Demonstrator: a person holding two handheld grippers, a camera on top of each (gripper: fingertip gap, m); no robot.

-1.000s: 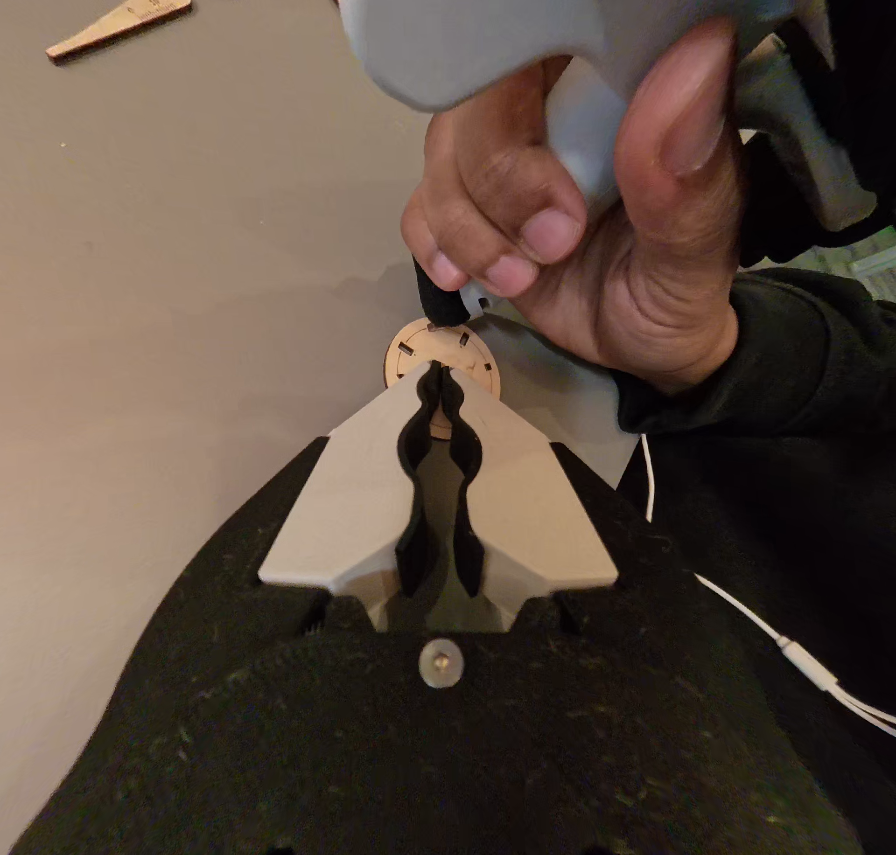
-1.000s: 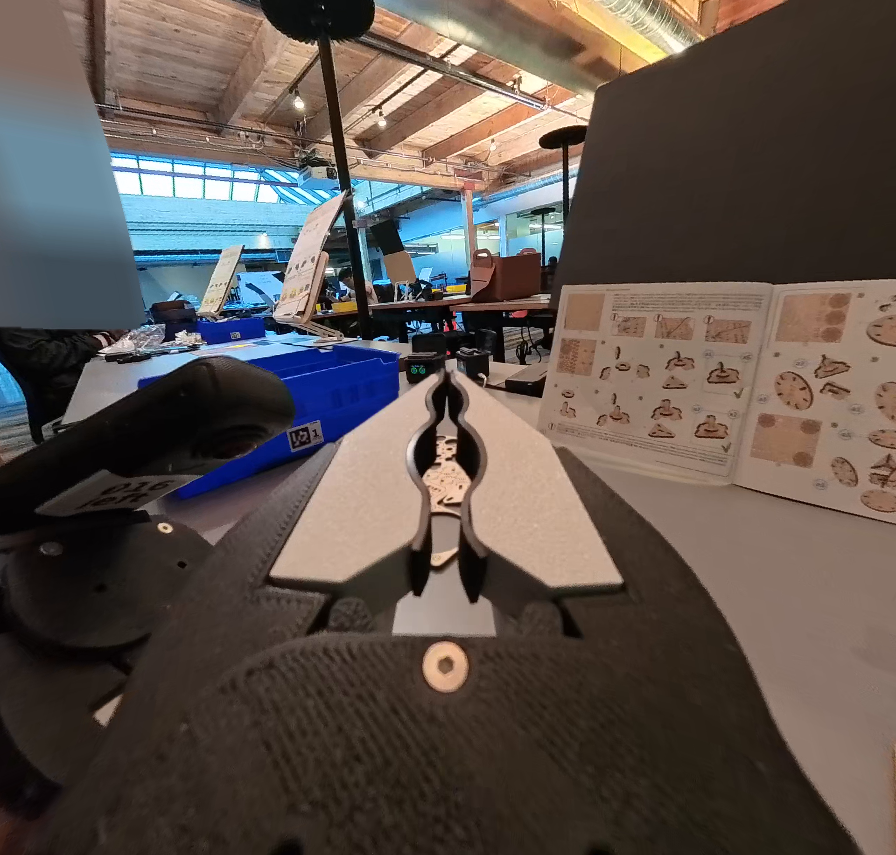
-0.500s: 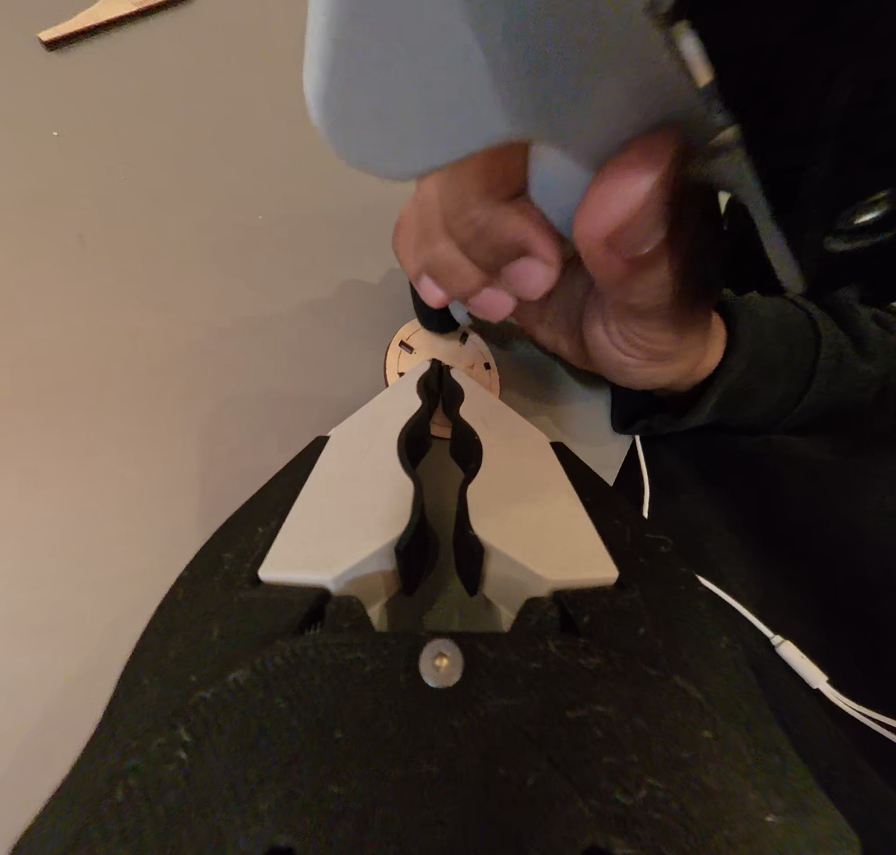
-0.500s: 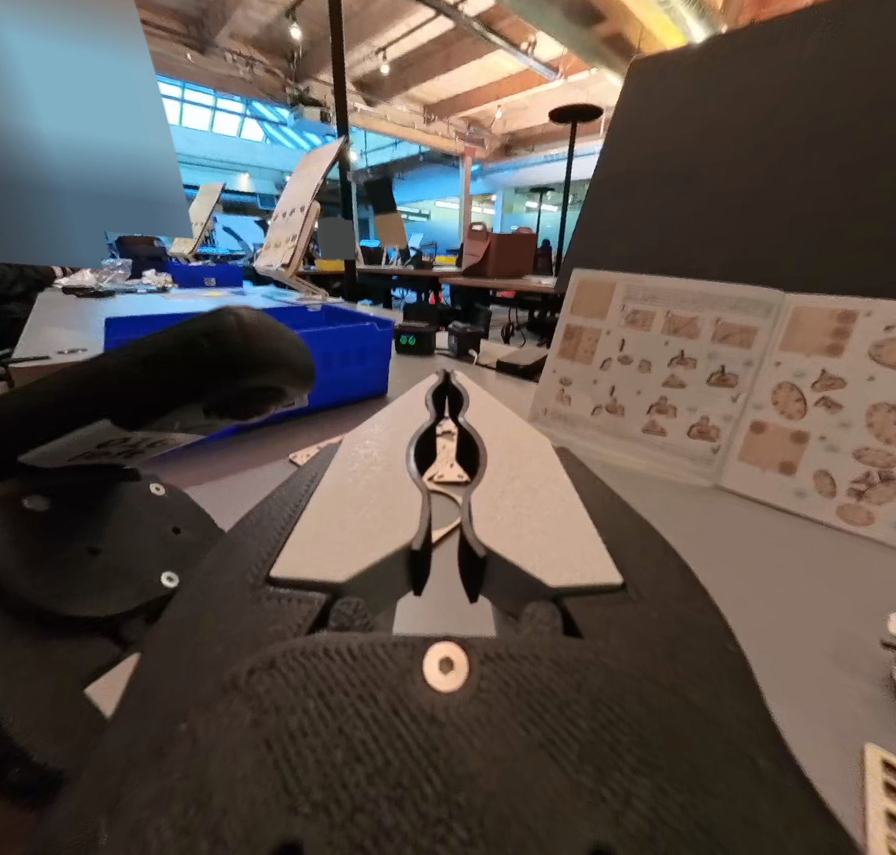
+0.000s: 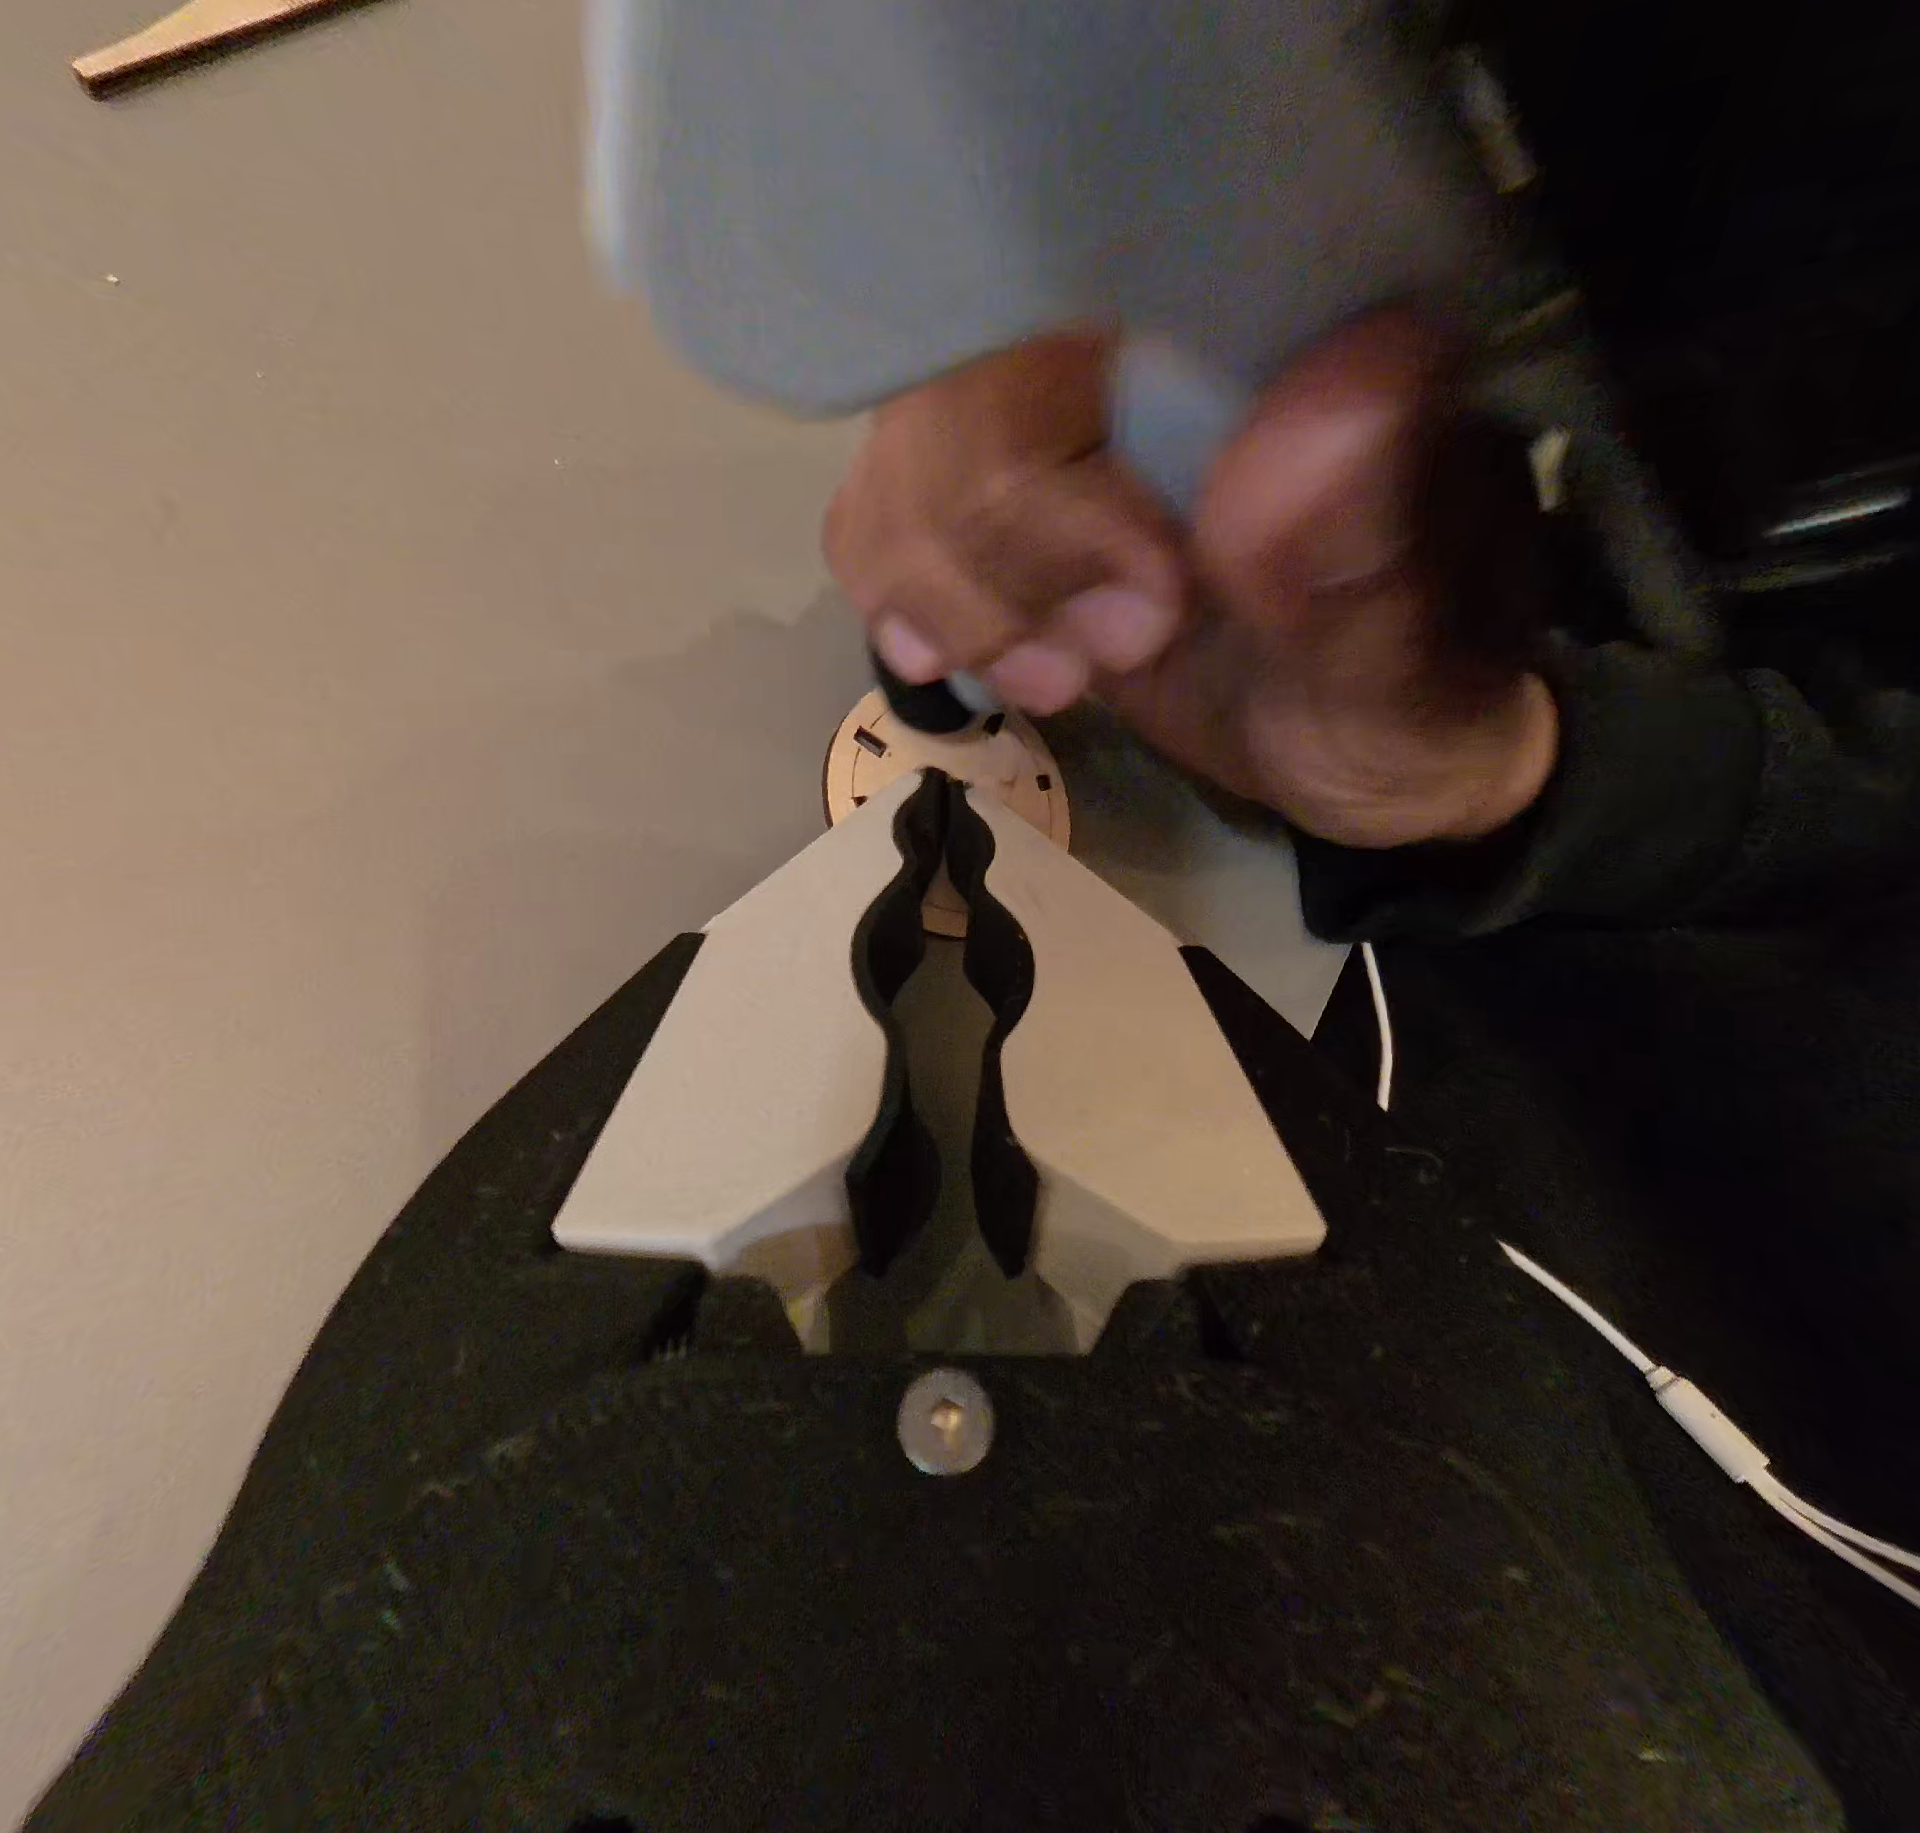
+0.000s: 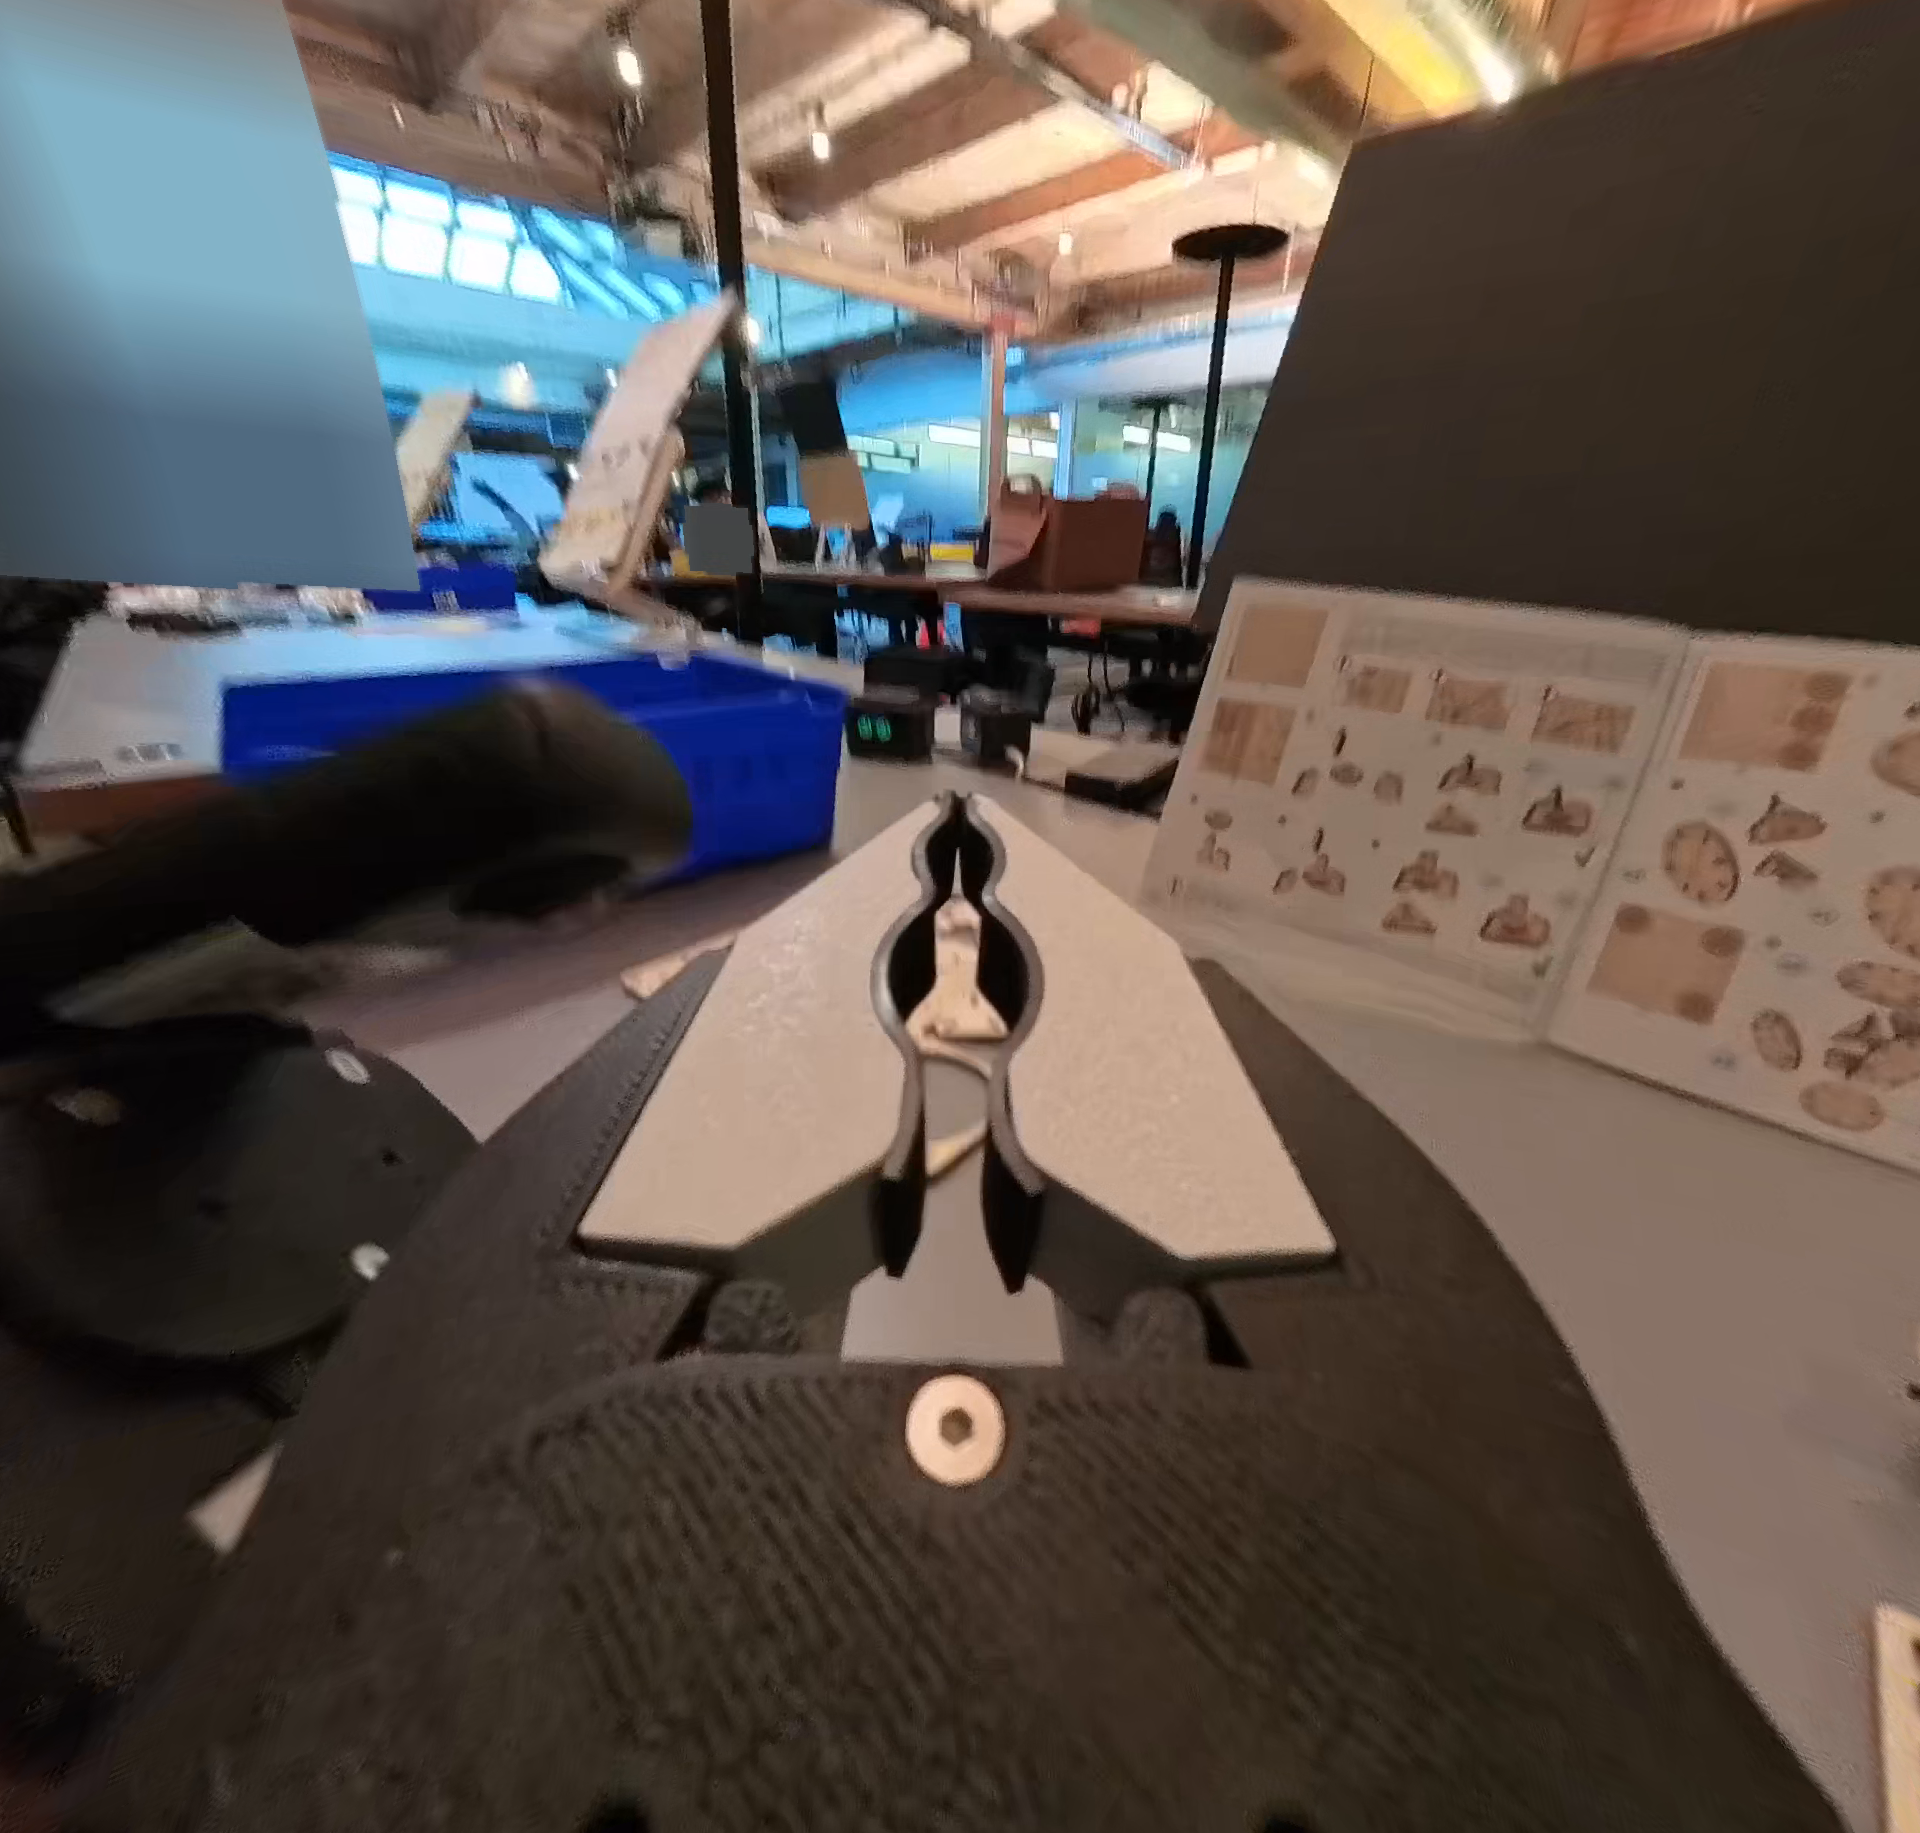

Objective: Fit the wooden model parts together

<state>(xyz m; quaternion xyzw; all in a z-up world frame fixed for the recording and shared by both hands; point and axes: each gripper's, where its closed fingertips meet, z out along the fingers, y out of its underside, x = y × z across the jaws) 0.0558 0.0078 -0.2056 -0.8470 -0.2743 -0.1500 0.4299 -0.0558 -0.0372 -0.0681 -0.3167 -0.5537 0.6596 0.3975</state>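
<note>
The left tongs (image 5: 943,781) are closed, tips over a round wooden disc (image 5: 868,760) lying flat on the surface (image 5: 312,640), perhaps touching it. The right tongs (image 6: 961,804) are closed, holding nothing.

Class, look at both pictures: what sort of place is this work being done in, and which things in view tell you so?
Probably a shared workshop or makerspace: exposed timber ceiling beams, rows of work tables, a blue storage bin, plus an open instruction booklet and laser-cut wooden pieces on the grey table.

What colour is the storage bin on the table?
Blue bin, best seen in the right wrist view.
</note>
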